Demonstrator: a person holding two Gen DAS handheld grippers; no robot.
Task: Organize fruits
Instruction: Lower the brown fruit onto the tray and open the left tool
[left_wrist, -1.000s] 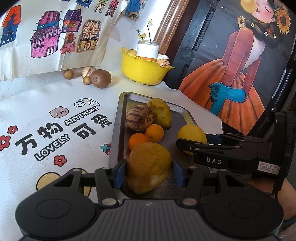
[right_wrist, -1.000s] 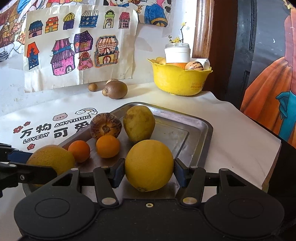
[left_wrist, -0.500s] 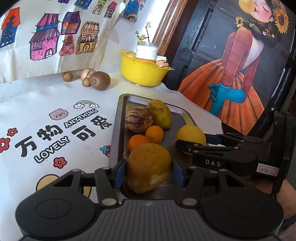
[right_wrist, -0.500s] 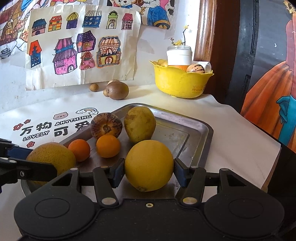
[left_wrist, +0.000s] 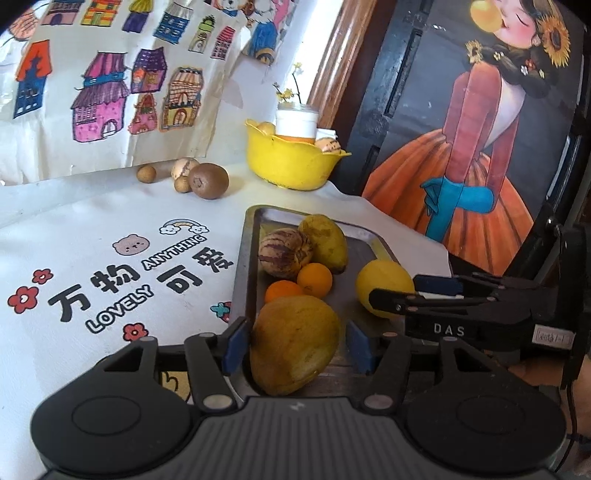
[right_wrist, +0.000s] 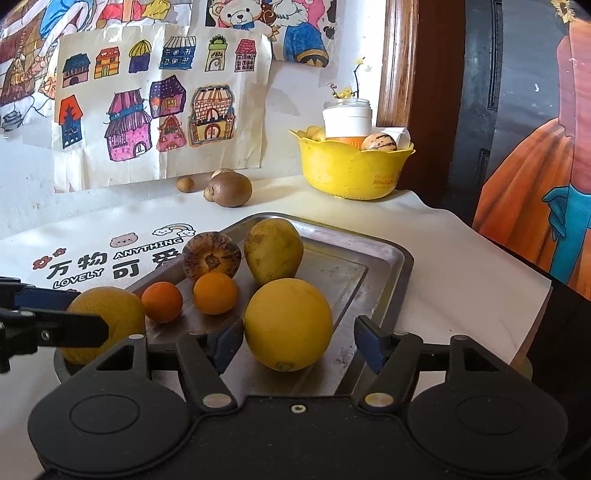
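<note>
Both grippers have let go of their fruit. A second ago the left gripper (left_wrist: 295, 345) had its blue pads pressed against the sides of the mango (left_wrist: 293, 345). Its jaws are opening, and the mango sits between them with a clear gap on the right side and only a sliver of space on the left. The mango rests at the near left corner of the metal tray (left_wrist: 242, 266), about where it lay before.

The right gripper (right_wrist: 293, 345) shows the same change. Earlier its pads squeezed the round yellow fruit (right_wrist: 288, 325). Its jaws are opening as well, and the right pad stands well clear of the fruit while the left pad is just beside it. The yellow fruit rests on the tray floor near the near edge, to the right of the mango.

Nothing else in the tray has moved. Two small oranges (right_wrist: 216, 293) lie side by side between the mango and the far fruits. Behind them a striped purple fruit (right_wrist: 211, 258) touches a yellow-green pear-shaped fruit (right_wrist: 273, 251).

Farther back on the white tablecloth (right_wrist: 443, 266), the brown kiwi (right_wrist: 231, 190) and a few small brown round fruits stay near the wall. The yellow bowl (right_wrist: 351, 173) stands at the far right with a white jar (right_wrist: 347, 120) in it.
</note>
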